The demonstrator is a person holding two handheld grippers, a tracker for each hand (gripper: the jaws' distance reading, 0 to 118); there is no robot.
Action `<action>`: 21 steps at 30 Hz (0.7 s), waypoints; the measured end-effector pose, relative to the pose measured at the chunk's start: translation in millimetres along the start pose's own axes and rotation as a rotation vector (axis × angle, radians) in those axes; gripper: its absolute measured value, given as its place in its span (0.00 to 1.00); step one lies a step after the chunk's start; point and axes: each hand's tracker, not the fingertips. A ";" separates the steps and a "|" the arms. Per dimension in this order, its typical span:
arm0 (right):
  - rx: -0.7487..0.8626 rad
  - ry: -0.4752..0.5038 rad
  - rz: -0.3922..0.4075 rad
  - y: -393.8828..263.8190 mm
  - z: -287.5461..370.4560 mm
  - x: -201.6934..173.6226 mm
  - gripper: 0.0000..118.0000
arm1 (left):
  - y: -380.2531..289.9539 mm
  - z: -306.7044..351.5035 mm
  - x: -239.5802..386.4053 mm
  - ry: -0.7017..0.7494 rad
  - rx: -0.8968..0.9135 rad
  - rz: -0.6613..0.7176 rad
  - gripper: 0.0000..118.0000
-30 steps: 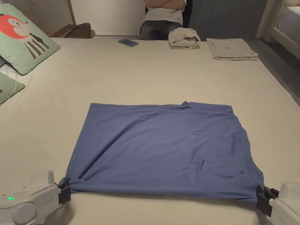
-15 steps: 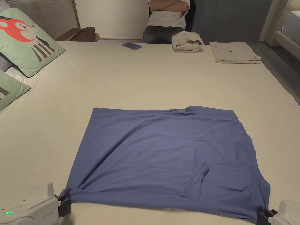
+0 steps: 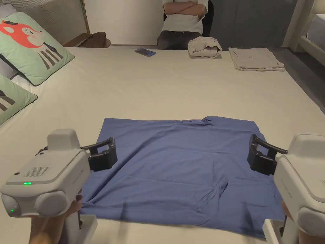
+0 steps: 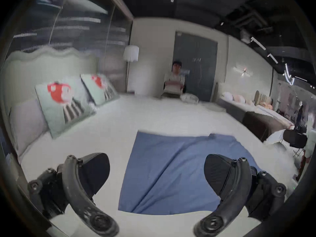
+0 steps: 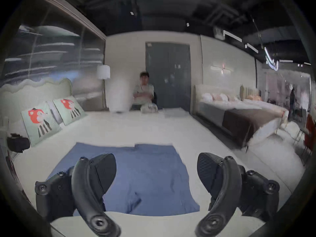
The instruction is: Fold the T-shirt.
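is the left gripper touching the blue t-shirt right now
Apart. In the left gripper view the left gripper has its jaws spread wide with nothing between them, and the blue T-shirt lies flat on the bed below.

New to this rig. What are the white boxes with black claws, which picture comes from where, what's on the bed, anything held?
No robot here: a person holds two handheld grippers, the left gripper and right gripper, white bodies with black jaws. The wide picture comes from a camera on the person's head; the two round fisheye pictures come from cameras riding on each gripper, looking out past its own jaws. On the bed lies a blue T-shirt, spread flat. Farther back sit a phone, a rolled beige garment and a folded beige garment. Both grippers are open and hold nothing.
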 end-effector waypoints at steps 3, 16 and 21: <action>0.057 -0.012 0.037 1.0 2.1 -13.6 0.83 | 2.4 -2.2 15.2 0.019 0.100 -0.019 0.93; 0.120 -0.031 0.095 -3.3 5.7 -24.3 0.00 | -15.9 -13.8 35.2 0.000 0.136 -0.139 0.00; 0.117 -0.031 0.093 -1.2 5.8 -23.9 0.00 | -16.4 -17.0 35.3 -0.009 0.110 -0.111 0.00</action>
